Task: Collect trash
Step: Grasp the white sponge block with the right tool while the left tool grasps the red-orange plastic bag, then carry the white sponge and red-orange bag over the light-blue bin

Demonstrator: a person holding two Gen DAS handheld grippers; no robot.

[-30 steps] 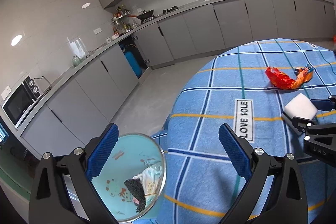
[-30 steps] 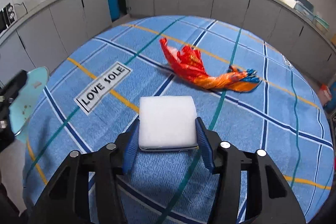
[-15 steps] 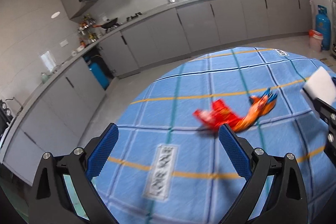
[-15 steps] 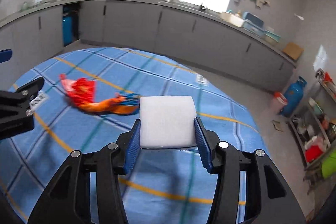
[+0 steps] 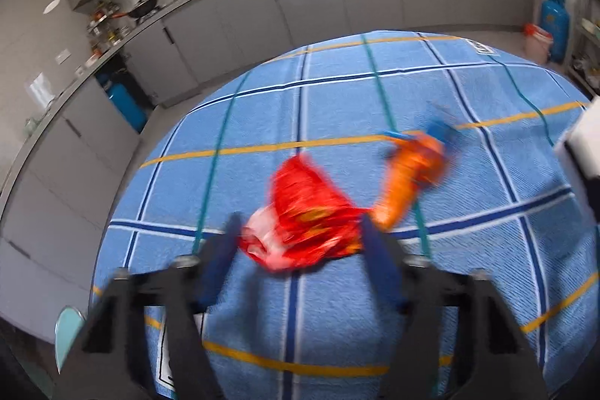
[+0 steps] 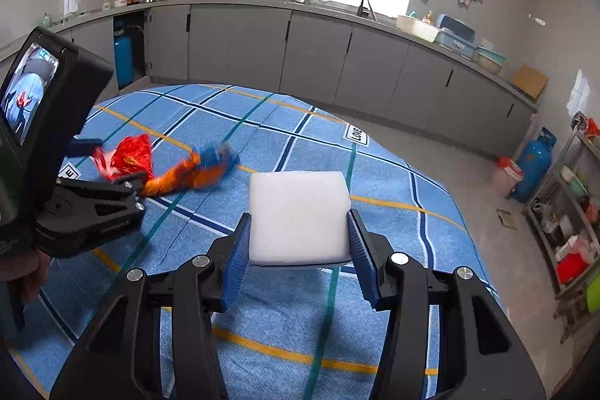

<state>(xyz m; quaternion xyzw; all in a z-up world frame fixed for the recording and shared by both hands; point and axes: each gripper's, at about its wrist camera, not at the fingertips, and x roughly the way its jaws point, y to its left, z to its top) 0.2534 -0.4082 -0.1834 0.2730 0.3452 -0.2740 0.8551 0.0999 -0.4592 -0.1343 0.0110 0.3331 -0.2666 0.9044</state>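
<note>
A crumpled red wrapper (image 5: pixel 307 212) lies on the blue checked tablecloth (image 5: pixel 337 317), joined to a twisted orange and blue wrapper (image 5: pixel 408 171). My left gripper (image 5: pixel 300 238) has its jaws closing around the red end, whose edges touch both blue pads; the view is blurred. In the right wrist view the same red wrapper (image 6: pixel 131 156) sits between the left gripper's (image 6: pixel 108 164) fingers, with the orange piece (image 6: pixel 187 175) trailing to the right. My right gripper (image 6: pixel 298 246) is shut on a white foam block (image 6: pixel 298 216), held above the cloth. That block (image 5: pixel 585 145) shows at the left view's right edge.
A pale blue bin's rim (image 5: pixel 67 328) peeks out beside the table at lower left. Grey kitchen cabinets (image 6: pixel 318 59) run behind the table. A blue gas cylinder (image 6: pixel 534 164) and a cluttered shelf rack (image 6: pixel 573 212) stand to the right.
My left gripper swung from the bin across the table to the red wrapper, and its jaws narrowed around it. The right gripper turned right with the white block still in it.
</note>
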